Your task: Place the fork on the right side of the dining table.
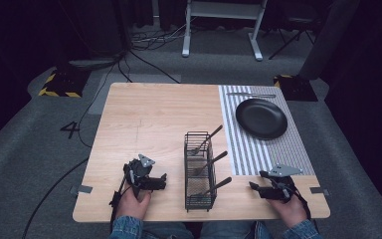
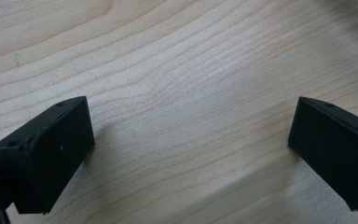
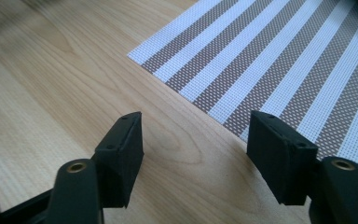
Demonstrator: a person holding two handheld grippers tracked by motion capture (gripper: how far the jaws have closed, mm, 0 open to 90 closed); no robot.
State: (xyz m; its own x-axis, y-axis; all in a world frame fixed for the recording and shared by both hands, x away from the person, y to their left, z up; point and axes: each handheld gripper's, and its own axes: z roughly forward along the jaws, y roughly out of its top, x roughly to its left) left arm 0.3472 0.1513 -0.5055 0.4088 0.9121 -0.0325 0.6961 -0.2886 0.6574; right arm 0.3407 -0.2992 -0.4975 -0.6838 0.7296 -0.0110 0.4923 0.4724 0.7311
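Both grippers rest on the wooden table [image 1: 149,119], jaws spread and empty: left gripper [image 1: 160,182] left of the wire cutlery basket [image 1: 199,172], right gripper [image 1: 255,188] beside the striped placemat [image 1: 278,149] holding a black plate [image 1: 261,118]

The right gripper [image 3: 193,156] sits low over the table [image 3: 51,93], its 2 black jaws apart with bare wood between them. A striped mat [image 3: 279,60], brown and white, lies at the upper right. Its corner points toward the upper left, and its near edge runs just beyond the right-hand jaw.
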